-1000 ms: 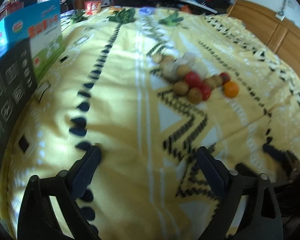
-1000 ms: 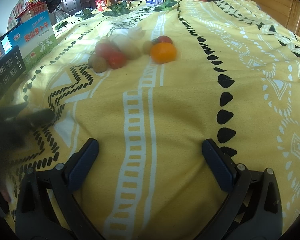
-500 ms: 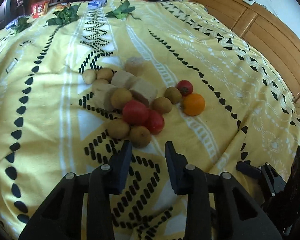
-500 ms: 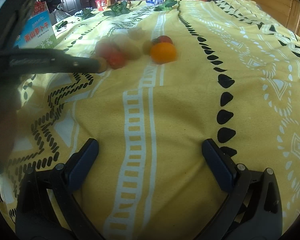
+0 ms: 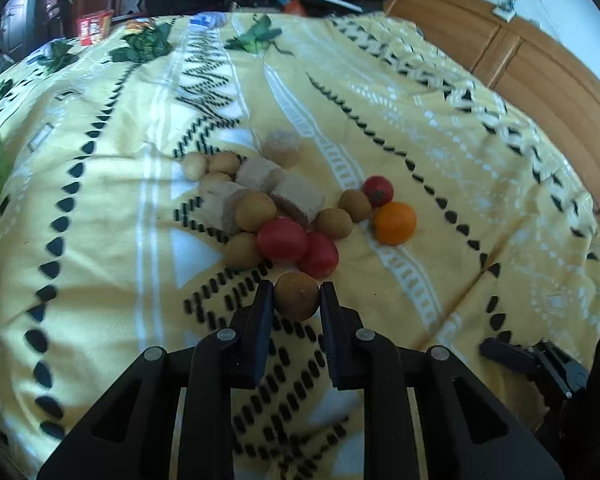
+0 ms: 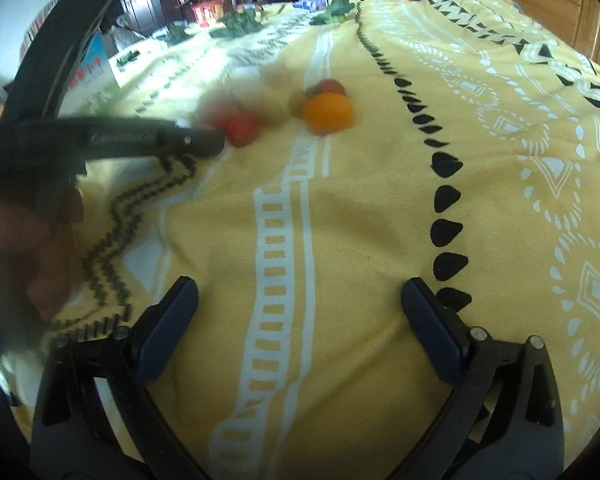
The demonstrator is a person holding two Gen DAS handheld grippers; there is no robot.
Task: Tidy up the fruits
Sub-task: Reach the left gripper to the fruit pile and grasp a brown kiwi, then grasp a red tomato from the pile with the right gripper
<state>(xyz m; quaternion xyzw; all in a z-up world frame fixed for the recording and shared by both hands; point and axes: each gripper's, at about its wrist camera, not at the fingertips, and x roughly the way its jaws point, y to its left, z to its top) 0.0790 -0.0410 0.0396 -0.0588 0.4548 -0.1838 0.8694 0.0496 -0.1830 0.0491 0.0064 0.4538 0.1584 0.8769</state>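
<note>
A heap of fruit lies on the yellow patterned cloth (image 5: 100, 240): two red tomatoes (image 5: 282, 240), an orange (image 5: 394, 223), several round brown fruits and pale cut chunks (image 5: 298, 198). My left gripper (image 5: 295, 295) is shut on the nearest brown round fruit (image 5: 296, 295), at the heap's near edge. In the right wrist view that left gripper (image 6: 216, 140) reaches in from the left, blurred. My right gripper (image 6: 300, 304) hovers over bare cloth short of the orange (image 6: 327, 112); its jaws are closing, with nothing between them.
Green leafy vegetables (image 5: 146, 40) lie at the cloth's far end near a red box (image 5: 94, 26). A wooden headboard (image 5: 540, 60) runs along the right. A blue and green carton (image 6: 94, 68) stands at the left. A person's hand (image 6: 32, 248) holds the left gripper.
My left gripper swung from the bare cloth at the left over to the fruit heap and shut on the nearest brown fruit. The right gripper stayed in place and its jaws narrowed slightly.
</note>
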